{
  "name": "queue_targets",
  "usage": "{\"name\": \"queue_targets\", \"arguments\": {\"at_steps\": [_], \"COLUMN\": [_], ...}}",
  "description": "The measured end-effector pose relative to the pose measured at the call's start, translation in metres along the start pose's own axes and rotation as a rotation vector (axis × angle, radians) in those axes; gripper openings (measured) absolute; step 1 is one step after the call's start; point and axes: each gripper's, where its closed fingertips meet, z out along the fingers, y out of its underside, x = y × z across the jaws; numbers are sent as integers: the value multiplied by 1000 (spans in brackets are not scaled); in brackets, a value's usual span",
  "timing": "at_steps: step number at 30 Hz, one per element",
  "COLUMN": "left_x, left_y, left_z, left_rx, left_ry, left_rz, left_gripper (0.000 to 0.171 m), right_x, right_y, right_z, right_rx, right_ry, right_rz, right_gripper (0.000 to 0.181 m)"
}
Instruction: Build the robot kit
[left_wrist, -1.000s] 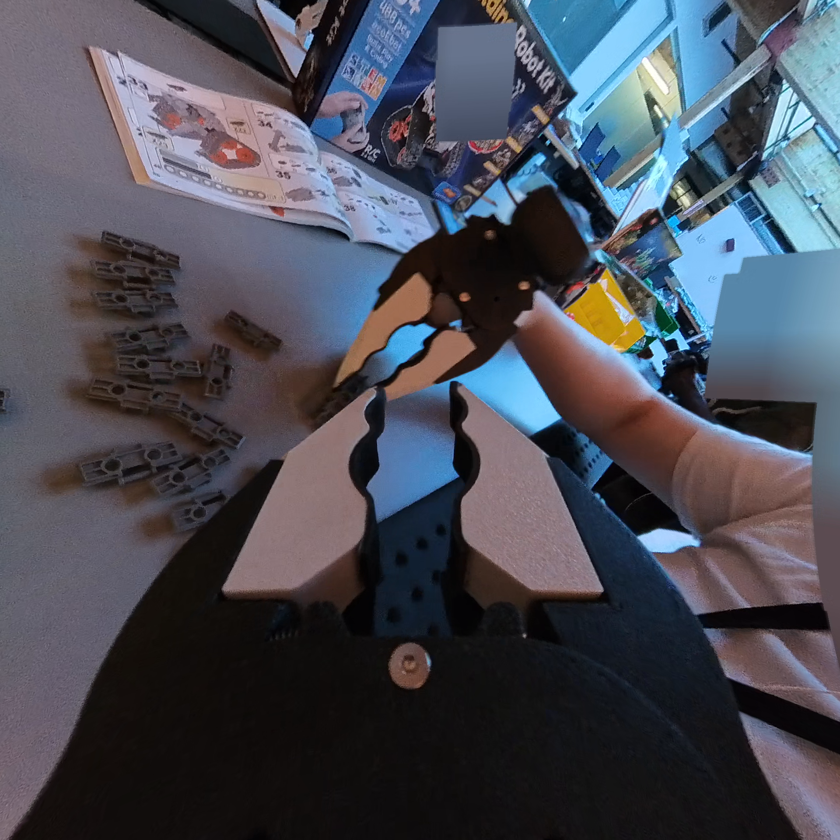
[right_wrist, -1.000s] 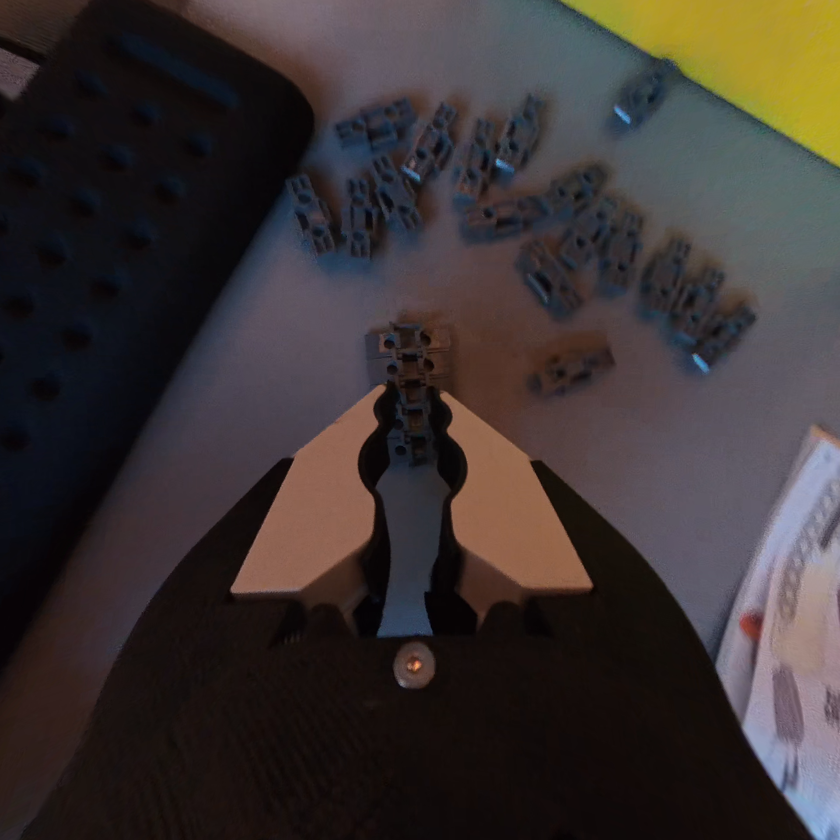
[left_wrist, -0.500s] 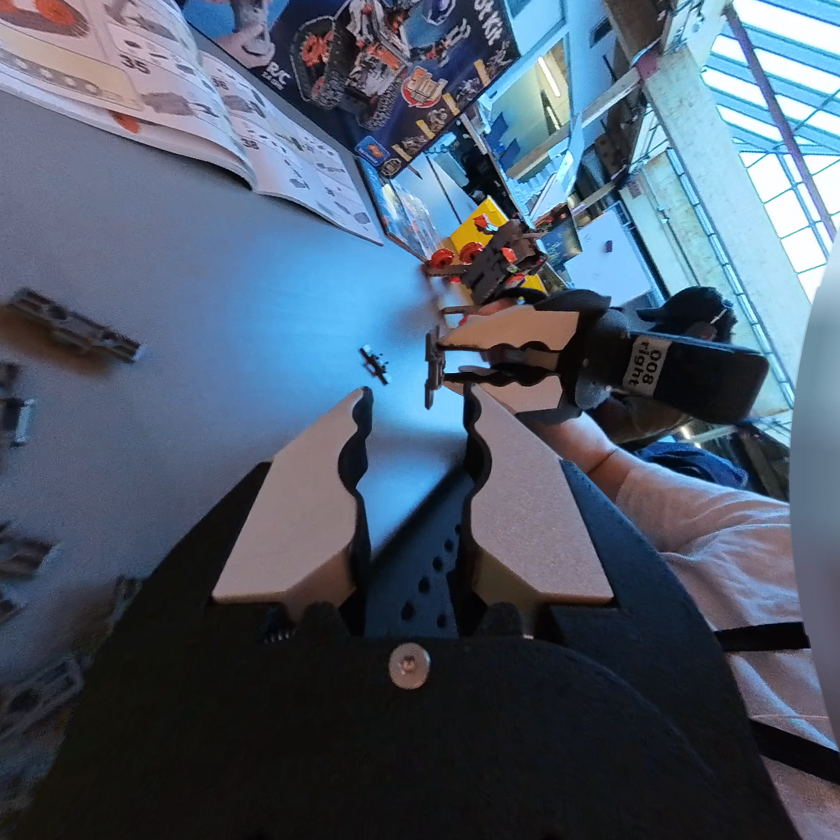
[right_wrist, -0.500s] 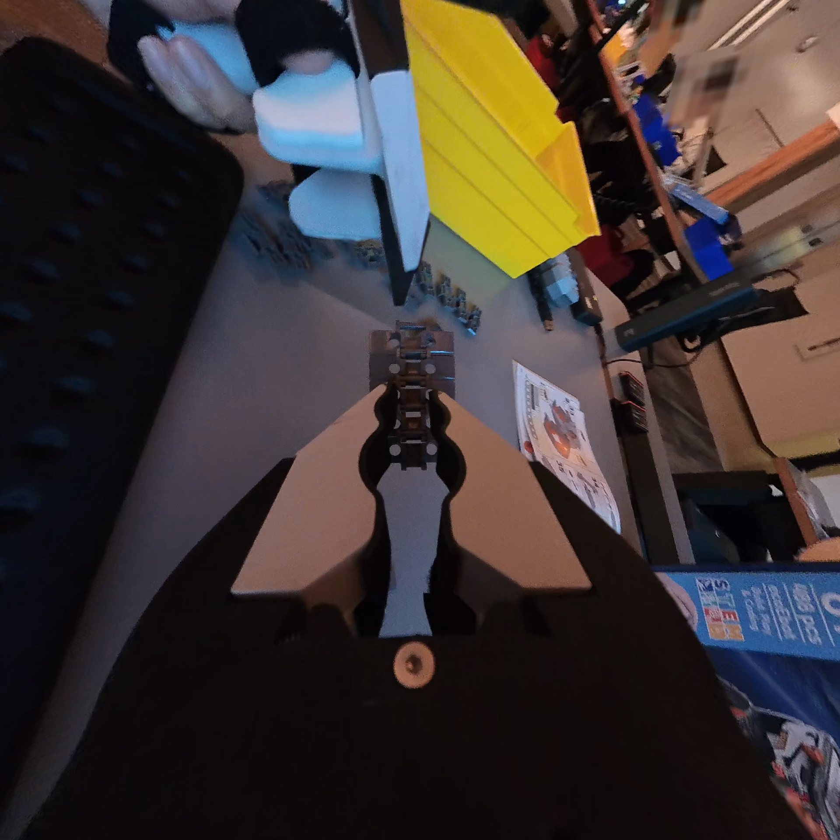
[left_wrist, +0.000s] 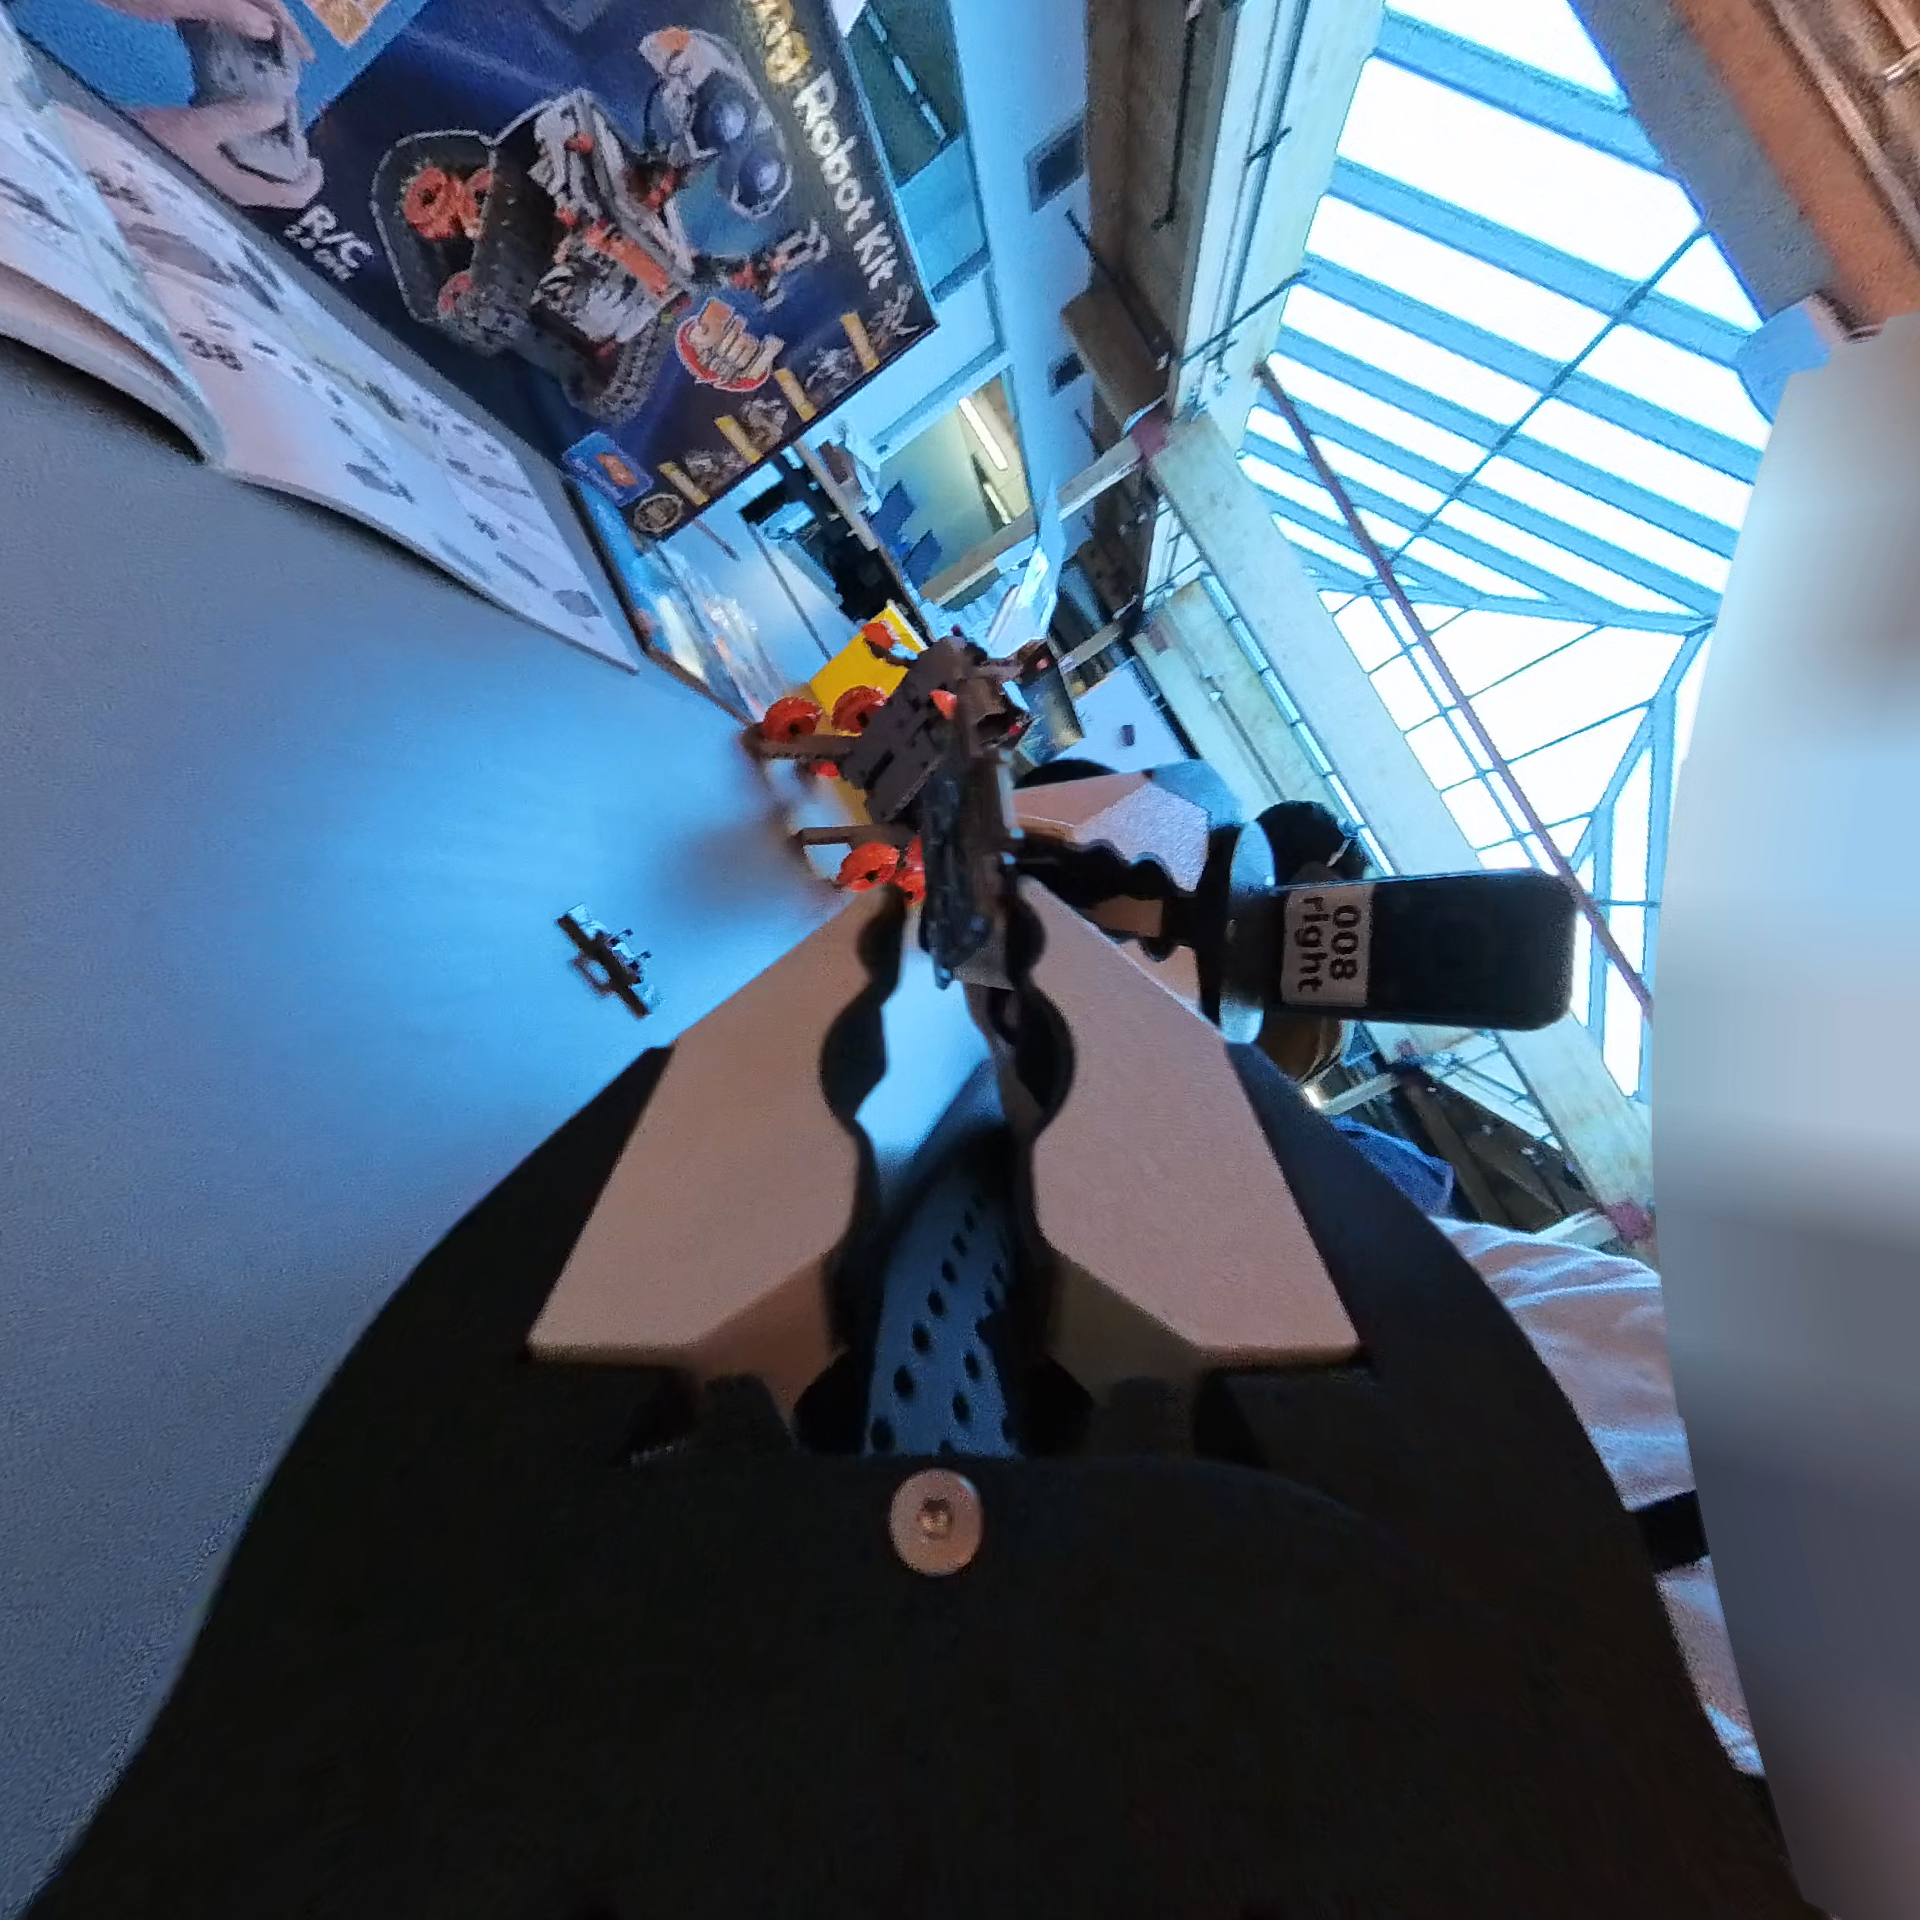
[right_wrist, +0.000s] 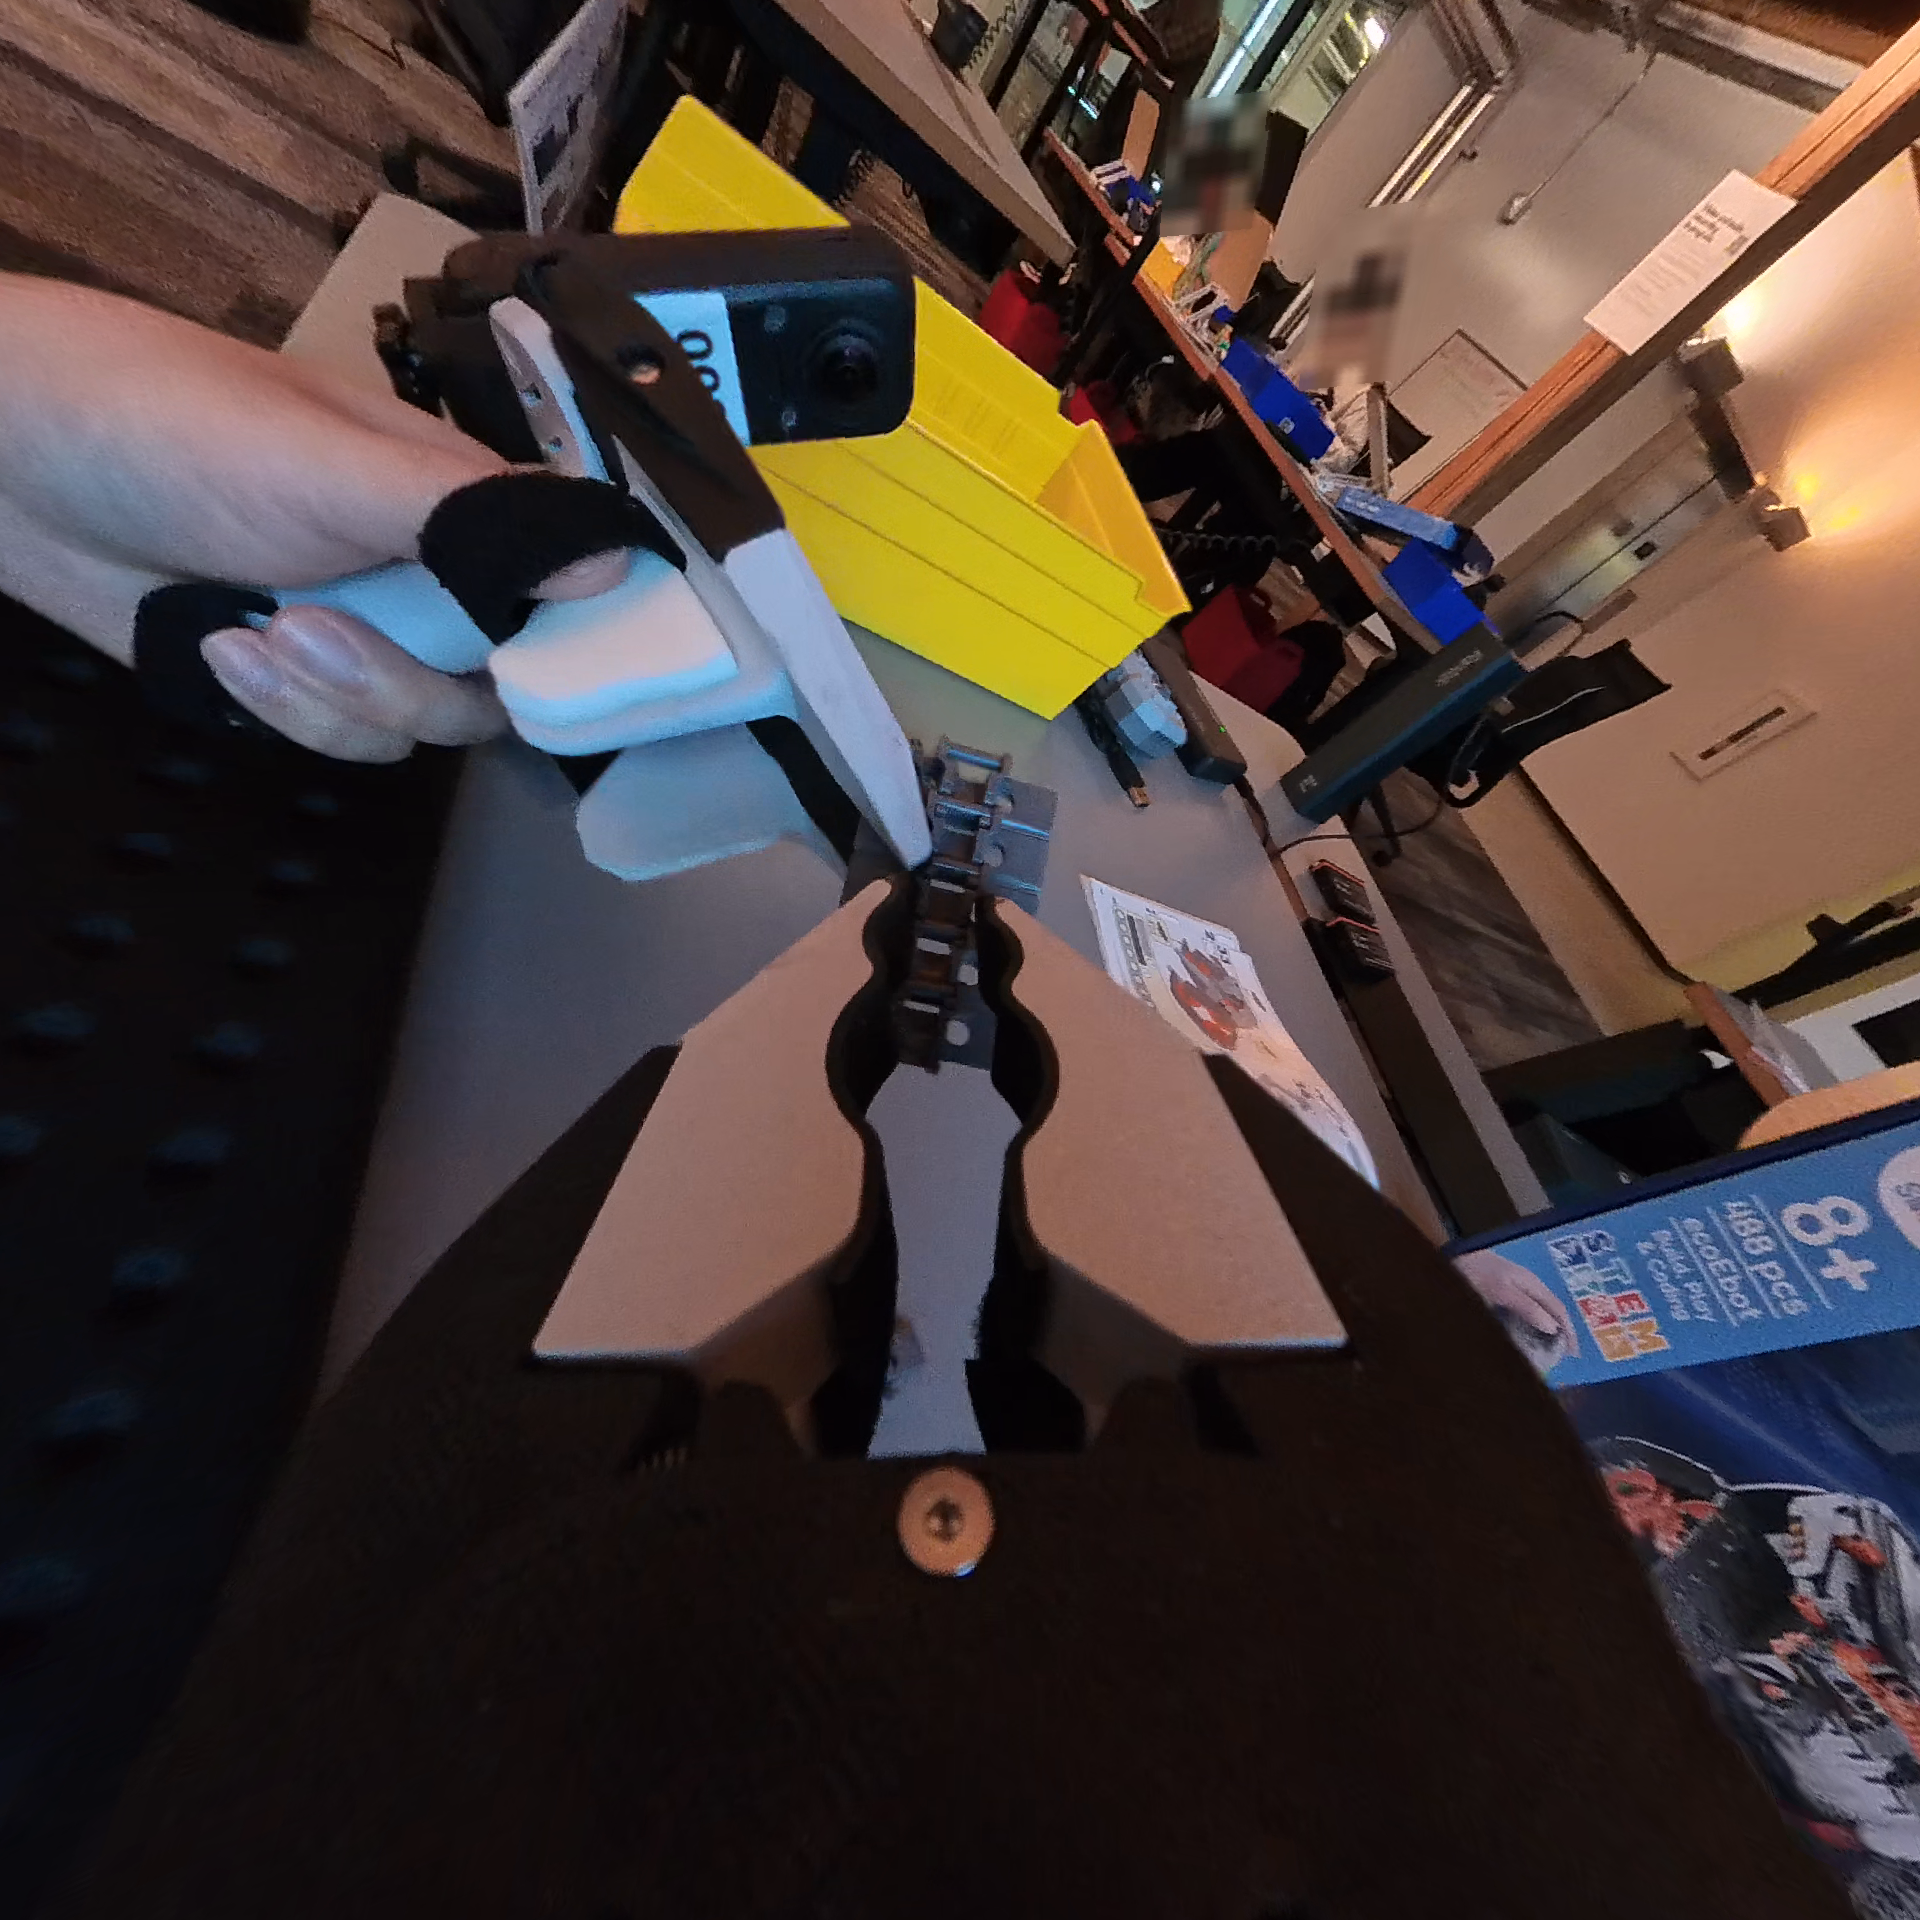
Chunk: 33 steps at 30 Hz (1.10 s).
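Right wrist view is showing the right gripper (right_wrist: 940, 914) clamping a short grey track-link chain (right_wrist: 961, 894) above the grey counter (right_wrist: 623, 966). Left gripper (right_wrist: 914, 847), gripped by a hand (right_wrist: 260, 551) reaching in from the left, is angling down, fingertip touching the chain, jaws parted narrowly around it.

black hand-held gripper (right_wrist: 951, 925) bodies, tan wavy fingers (right_wrist: 727, 1174), silver screw (right_wrist: 943, 1527), white sleeve (left_wrist: 1558, 1340).

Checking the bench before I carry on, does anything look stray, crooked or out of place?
One small grey track link lies alone on the grey table, apart from the rest. The short chain of links sits straight in the right tongs. Nothing looks spilled or broken.
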Motion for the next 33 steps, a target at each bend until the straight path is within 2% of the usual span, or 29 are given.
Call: {"name": "queue_targets", "arguments": {"at_steps": [1, 7, 10, 12, 14, 18, 20, 23, 26, 28, 33], "left_x": [2, -1, -4, -2, 3, 20, 29, 34, 32, 30, 26], "left_y": [0, -1, -15, -25, -31, -39, -43, -40, -36, -31, -22], "left_z": [1, 1, -8, -16, -21, -23, -20, -10, -5, -3, 0], "left_rx": [4, 18, 119, 187, 233, 302, 332, 317, 314, 302, 261], "left_ry": [14, 12, -19, -12, 7, 47, 79, 97, 91, 85, 65], "left_rz": [-6, -35, -15, -4, 17, 88, 108, 123, 118, 112, 126], "left_gripper": [8, 5, 5, 5, 5, 5, 4, 4, 5, 5, 4], "right_x": [1, 2, 16, 33, 48, 35, 24, 15, 16, 18, 24], "right_y": [2, 2, -6, -5, 3, 4, -3, -13, -22, -16, -9], "right_z": [0, -1, -9, -17, -23, -15, -9, -3, -9, -11, -15], "right_rx": [-9, 38, 120, 154, 186, 303, 368, 431, 527, 543, 555], "right_ry": [7, -20, -10, 21, 37, -184, -293, -378, -443, -439, -464], "right_rz": [-12, 29, 136, 290, 540, 1095, 1255, 1334, 1403, 1449, 1494], "right_gripper": [9, 10, 25, 27, 29, 39, 38, 35, 16, 0, 0]}}
